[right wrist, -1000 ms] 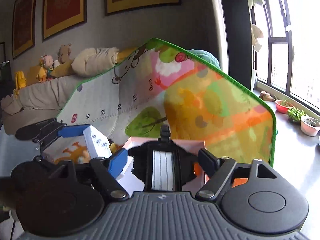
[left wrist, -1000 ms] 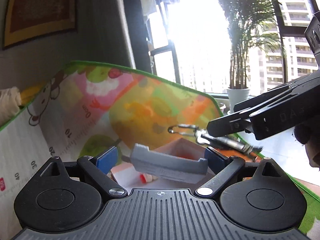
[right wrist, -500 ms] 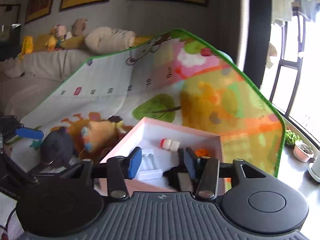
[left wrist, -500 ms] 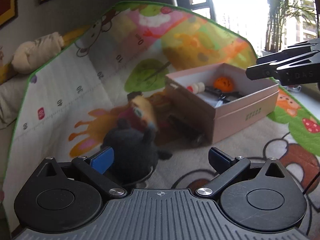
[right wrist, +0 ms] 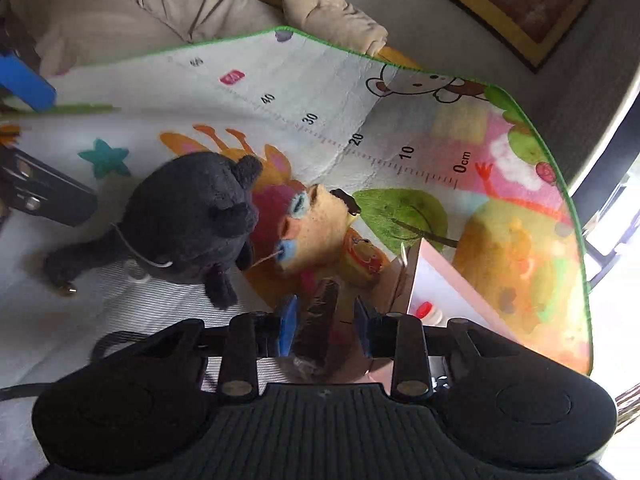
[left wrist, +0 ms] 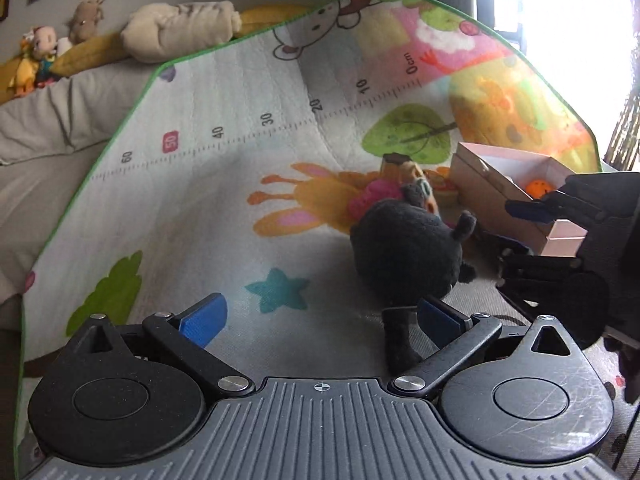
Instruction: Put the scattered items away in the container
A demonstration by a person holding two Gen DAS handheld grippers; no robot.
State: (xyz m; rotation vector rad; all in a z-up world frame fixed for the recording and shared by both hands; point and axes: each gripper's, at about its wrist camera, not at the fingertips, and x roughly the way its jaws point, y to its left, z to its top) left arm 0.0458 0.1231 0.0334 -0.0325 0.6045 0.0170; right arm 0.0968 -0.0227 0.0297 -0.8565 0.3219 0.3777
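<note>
beside pink box (right wrist: 448,276), right gripper (right wrist: 326,322) jaws just closing, narrow, around dark wrapped item (right wrist: 320,312); contact unclear, may slip. left gripper (left wrist: 320,316) wide, empty, black plush (left wrist: 408,252) leg at right pad; could snag. orange plush (right wrist: 316,232) left of box.

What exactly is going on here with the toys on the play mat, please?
A person with two handheld grippers is tidying toys into the pink box. The left gripper is wide open near the black plush. The right gripper has just been closing around a dark wrapped item beside the box.
</note>
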